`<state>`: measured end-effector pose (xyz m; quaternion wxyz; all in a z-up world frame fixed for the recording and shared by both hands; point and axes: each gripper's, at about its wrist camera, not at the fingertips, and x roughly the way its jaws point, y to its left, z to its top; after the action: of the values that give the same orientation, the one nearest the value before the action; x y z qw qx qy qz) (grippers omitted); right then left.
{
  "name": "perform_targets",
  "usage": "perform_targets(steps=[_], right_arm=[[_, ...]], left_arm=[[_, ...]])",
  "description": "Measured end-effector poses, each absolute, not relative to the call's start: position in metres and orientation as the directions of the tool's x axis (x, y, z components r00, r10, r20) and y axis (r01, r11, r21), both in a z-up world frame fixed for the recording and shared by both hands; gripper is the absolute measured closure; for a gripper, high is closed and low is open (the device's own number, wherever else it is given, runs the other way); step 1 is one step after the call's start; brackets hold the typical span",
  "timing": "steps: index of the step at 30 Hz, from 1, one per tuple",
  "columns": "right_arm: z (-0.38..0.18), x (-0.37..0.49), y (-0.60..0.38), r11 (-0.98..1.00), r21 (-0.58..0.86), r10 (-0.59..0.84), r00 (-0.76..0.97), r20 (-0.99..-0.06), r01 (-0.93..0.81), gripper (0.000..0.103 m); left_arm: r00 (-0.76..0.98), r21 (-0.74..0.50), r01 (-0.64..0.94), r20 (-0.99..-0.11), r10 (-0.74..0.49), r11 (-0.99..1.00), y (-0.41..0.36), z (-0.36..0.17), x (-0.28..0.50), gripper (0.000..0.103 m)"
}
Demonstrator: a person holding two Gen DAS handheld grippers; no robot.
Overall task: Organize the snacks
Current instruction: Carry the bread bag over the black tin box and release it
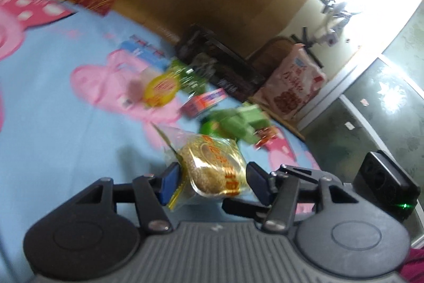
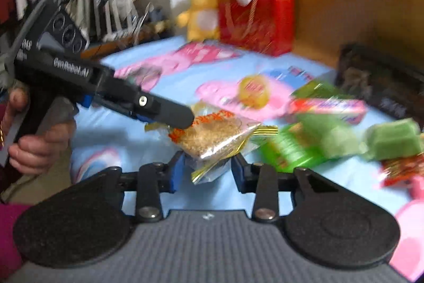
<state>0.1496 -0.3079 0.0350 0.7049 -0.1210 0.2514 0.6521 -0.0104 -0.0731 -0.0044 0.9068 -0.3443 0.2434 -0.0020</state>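
Observation:
A clear-and-gold packet of brown sesame cake (image 1: 212, 166) lies between the blue pads of my left gripper (image 1: 212, 182). The left pad touches it, the right pad stands a little off; the view is blurred. In the right wrist view the same packet (image 2: 214, 139) is held up by the left gripper (image 2: 169, 116), and its lower foil end sits between the spread fingers of my right gripper (image 2: 206, 171), apparently not pinched. More snacks lie on the blue sheet: a yellow round one (image 1: 161, 88), a pink-red box (image 1: 204, 102), green packets (image 1: 233, 123).
A dark tray or box (image 1: 220, 62) stands at the sheet's far edge against a wooden board. A red gift bag (image 2: 254, 17), a yellow plush chick (image 2: 201, 9) and a pink plush sit at the back. A pink snack bag (image 1: 291, 86) leans beside the tray.

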Motion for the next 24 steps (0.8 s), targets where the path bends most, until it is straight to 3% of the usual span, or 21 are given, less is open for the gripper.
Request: perform_targets(steps=[7, 18, 21, 22, 24], right_arm=[[0.077, 0.215, -0.307, 0.255, 0.138, 0.905, 0.186, -0.383, -0.957, 0.064], [0.077, 0.353, -0.273, 0.449, 0.137, 0.85, 0.374, -0.37, -0.883, 0.063], [0.062, 0.373, -0.26, 0.51, 0.085, 0.803, 0.438, -0.404, -0.856, 0.058], [0.058, 0.376, -0.258, 0.534, 0.052, 0.781, 0.469, -0.412, -0.844, 0.049], [0.054, 0.38, -0.264, 0.559, 0.04, 0.769, 0.499, -0.4, -0.828, 0.044]], left_arm=[[0.91, -0.598, -0.051, -0.358, -0.21, 0.8, -0.067, 0.043, 0.059, 0.048], [0.906, -0.529, 0.001, -0.359, -0.225, 0.849, -0.044, 0.078, 0.246, 0.048], [0.902, -0.522, -0.024, -0.379, -0.207, 0.853, -0.039, 0.069, 0.281, 0.047], [0.897, -0.523, -0.032, -0.391, -0.206, 0.852, -0.038, 0.065, 0.289, 0.048], [0.886, -0.533, -0.039, -0.41, -0.218, 0.845, -0.038, 0.059, 0.296, 0.047]])
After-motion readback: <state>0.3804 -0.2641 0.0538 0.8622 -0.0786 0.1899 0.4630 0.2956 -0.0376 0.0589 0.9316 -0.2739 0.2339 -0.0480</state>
